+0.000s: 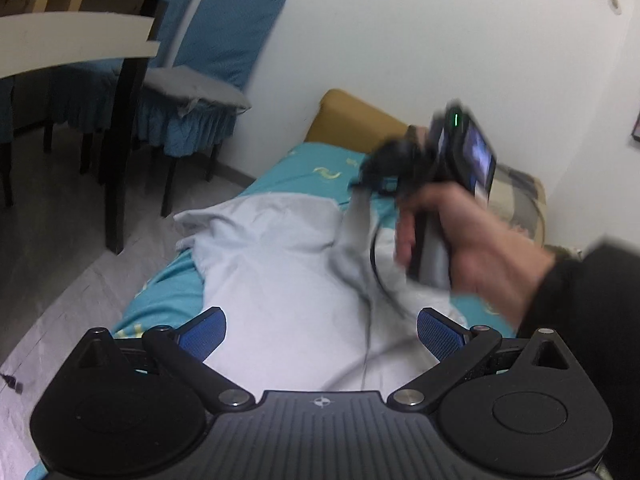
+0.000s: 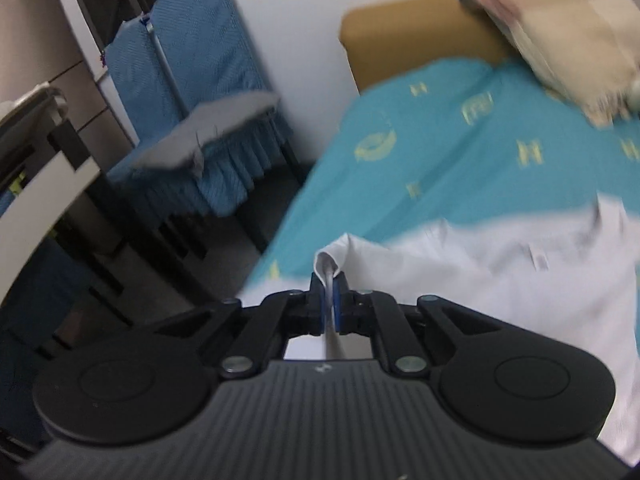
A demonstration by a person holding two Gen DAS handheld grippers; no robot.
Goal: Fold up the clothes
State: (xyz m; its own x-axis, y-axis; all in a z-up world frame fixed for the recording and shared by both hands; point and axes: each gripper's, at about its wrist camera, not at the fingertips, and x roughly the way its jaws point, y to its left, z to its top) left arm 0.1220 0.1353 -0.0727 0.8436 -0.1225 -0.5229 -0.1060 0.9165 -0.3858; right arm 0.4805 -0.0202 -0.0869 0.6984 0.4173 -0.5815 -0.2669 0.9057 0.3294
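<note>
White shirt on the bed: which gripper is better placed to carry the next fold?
Right. The right gripper is shut on the white shirt's edge; the left gripper hangs open above it, holding nothing.

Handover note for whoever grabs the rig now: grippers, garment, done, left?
Left gripper: open, hovering over the white garment, holding nothing.
Right gripper: shut on a pinched edge of that garment, lifted.
Garment lies mostly spread and rumpled on the teal sheet.
Done: one edge picked up.
Left: likely carry that edge across, then finish the remaining folds; no finished fold shows yet.
</note>
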